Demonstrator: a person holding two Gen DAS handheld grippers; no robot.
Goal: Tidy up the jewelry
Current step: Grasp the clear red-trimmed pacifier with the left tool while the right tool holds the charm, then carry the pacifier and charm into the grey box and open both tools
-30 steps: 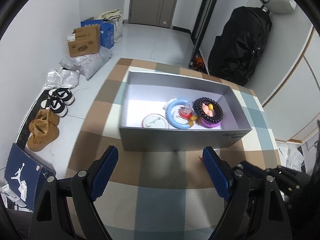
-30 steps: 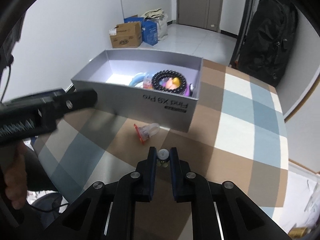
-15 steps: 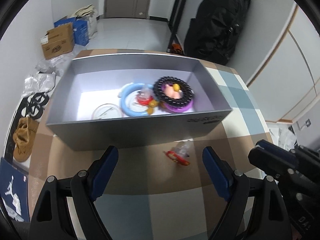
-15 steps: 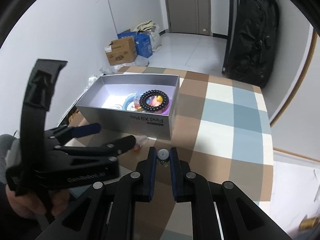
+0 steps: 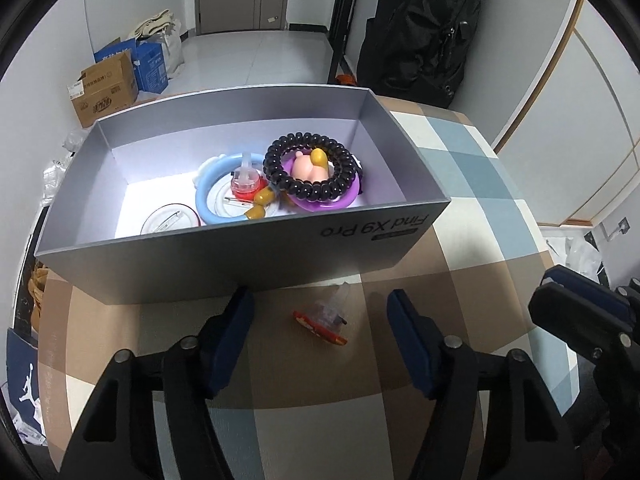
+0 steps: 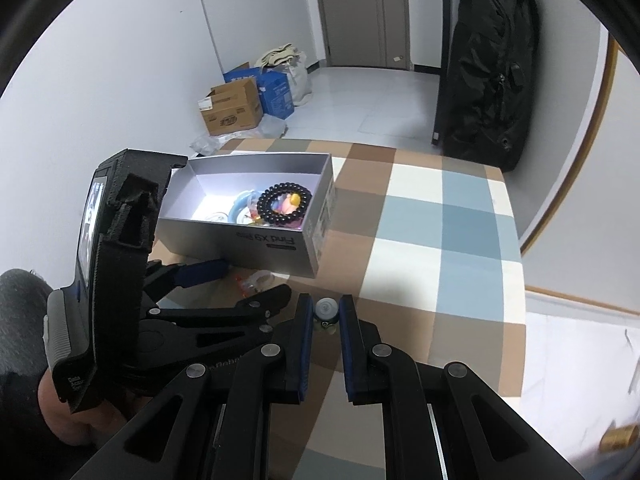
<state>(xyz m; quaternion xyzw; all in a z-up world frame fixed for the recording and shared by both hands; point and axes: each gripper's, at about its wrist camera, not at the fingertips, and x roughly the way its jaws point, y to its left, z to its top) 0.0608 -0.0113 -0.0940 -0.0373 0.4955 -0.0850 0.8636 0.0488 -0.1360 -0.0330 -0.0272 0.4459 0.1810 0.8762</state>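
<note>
A grey open box (image 5: pixel 256 256) (image 6: pixel 256 246) stands on the checked table and holds a black bead bracelet (image 5: pixel 310 168) (image 6: pixel 284 204), a light blue ring (image 5: pixel 208 200), a purple ring and small charms. A small clear and red trinket (image 5: pixel 322 316) (image 6: pixel 254 280) lies on the table just in front of the box. My left gripper (image 5: pixel 320 314) is open, its fingers either side of the trinket. My right gripper (image 6: pixel 325 314) is shut on a small round white piece (image 6: pixel 326 308), held above the table to the right of the left gripper.
The checked tablecloth (image 6: pixel 440 240) extends to the right of the box. Cardboard and blue boxes (image 6: pixel 236 110) stand on the floor by the wall. A large black bag (image 6: pixel 492 72) leans at the far right. A navy shoe box (image 5: pixel 24 372) lies on the floor at left.
My left gripper has moved forward and down to the trinket, which now lies between its fingers. My right gripper has drawn back and up, still holding the small white piece.
</note>
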